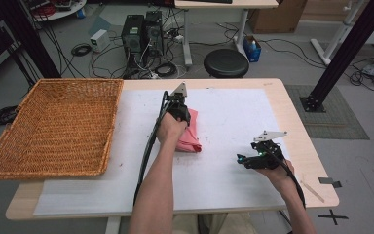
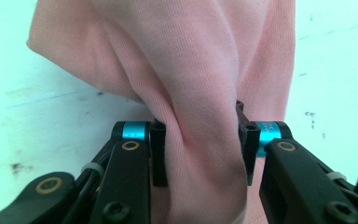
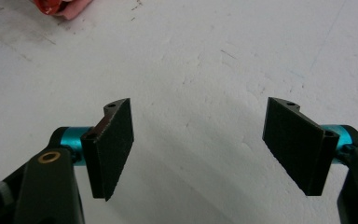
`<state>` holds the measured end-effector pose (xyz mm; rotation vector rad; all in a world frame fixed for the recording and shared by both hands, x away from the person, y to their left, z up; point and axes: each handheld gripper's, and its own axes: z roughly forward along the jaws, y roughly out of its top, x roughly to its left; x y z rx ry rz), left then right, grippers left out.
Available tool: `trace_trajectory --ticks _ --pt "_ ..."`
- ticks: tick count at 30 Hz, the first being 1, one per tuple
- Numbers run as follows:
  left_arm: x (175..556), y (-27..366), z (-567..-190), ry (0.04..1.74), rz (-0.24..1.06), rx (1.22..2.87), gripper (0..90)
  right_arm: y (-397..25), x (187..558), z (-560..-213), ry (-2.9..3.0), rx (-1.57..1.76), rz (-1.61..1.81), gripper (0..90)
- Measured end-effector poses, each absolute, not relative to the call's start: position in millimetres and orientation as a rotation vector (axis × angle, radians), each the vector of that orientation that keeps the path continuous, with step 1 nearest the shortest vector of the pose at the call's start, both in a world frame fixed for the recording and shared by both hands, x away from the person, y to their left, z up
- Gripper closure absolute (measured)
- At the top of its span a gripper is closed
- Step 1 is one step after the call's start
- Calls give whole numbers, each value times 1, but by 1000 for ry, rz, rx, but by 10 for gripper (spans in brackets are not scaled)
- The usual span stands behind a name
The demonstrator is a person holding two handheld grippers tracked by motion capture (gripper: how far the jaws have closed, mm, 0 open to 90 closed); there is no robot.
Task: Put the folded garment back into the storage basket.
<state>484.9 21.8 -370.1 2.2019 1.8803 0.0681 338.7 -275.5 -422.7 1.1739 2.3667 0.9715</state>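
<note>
A pink cloth (image 1: 191,134) lies bunched near the middle of the white sheet (image 1: 224,122) that covers the table. My left gripper (image 1: 181,113) sits over its far end. In the left gripper view a thick fold of the pink cloth (image 2: 200,93) runs between the jaws, and my left gripper (image 2: 200,144) is shut on it, with both pads pressing into the fabric. My right gripper (image 1: 246,160) rests low at the right of the sheet, away from the cloth. In its own view my right gripper (image 3: 200,149) stands open, jaws wide apart over bare sheet, with a corner of the pink cloth (image 3: 67,9) at the top left.
A large wicker basket (image 1: 53,126) takes up the left end of the table, its rim next to the sheet's left edge. Behind the table are a black stool (image 1: 226,62), computer towers (image 1: 143,34) and loose cables on the floor. A black frame post (image 1: 343,53) stands at the right.
</note>
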Motion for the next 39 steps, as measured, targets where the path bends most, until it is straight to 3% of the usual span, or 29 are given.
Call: trace_trajectory --ticks 24,39 --pt "489 67 -292 1855 79 2202 665 -266 343 -421 2400 1166 948 242" --pt "483 115 -286 1919 81 2143 663 -262 343 -421 2406 1154 952 242"
